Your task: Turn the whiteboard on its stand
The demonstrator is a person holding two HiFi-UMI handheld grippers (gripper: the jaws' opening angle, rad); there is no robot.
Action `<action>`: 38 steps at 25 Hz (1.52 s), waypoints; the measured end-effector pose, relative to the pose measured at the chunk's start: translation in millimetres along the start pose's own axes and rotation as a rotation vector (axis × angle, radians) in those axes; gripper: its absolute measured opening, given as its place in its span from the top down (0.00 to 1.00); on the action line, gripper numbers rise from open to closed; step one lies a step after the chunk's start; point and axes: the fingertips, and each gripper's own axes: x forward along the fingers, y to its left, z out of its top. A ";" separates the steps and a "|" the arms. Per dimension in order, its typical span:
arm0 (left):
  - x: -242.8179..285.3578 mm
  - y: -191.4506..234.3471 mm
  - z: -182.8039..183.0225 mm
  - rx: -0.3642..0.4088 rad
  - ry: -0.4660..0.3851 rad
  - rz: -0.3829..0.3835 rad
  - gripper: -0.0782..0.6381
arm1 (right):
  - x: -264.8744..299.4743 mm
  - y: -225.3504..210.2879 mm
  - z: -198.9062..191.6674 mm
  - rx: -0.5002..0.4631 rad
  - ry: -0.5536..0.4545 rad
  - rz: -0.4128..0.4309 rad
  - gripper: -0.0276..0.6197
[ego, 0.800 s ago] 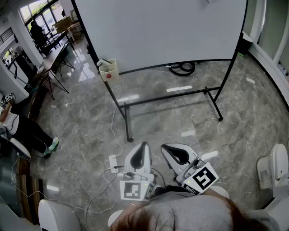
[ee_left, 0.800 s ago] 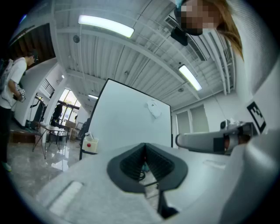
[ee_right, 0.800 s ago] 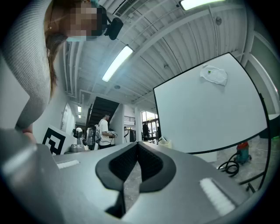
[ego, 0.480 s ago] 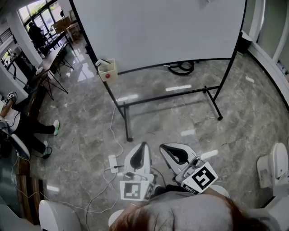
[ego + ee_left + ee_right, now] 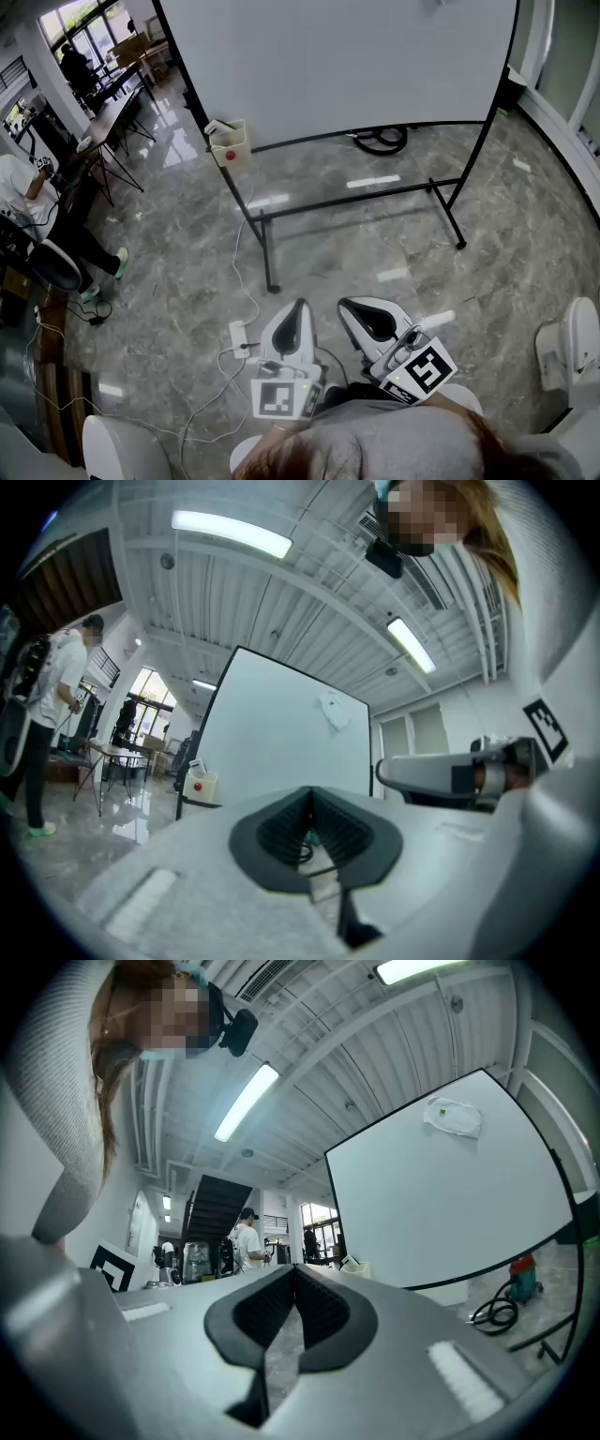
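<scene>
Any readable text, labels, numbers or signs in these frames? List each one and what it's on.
No readable text anywhere.
whiteboard: face blank, nothing written.
box hung at the whiteboard's left edge: a red dot, no legible letters.
square markers on the left hand-held gripper and right hand-held gripper: black-and-white patterns, not words or numbers.

floor (image 5: 169, 281): glossy, reflective grey marbled stone | whiteboard (image 5: 356, 66): smooth matt white | stand (image 5: 347, 200): black painted metal tube
</scene>
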 end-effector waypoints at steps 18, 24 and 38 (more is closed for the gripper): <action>32.4 36.2 -21.7 -0.049 0.015 -0.058 0.90 | 32.9 -25.1 -25.0 -0.001 0.012 -0.081 0.95; 81.3 61.4 -23.8 -0.044 0.007 -0.037 0.90 | 69.1 -66.7 -29.4 0.047 0.012 -0.077 0.95; 304.2 110.9 -32.0 -0.032 -0.015 0.007 0.90 | 182.9 -263.0 -6.7 0.042 0.029 -0.002 0.95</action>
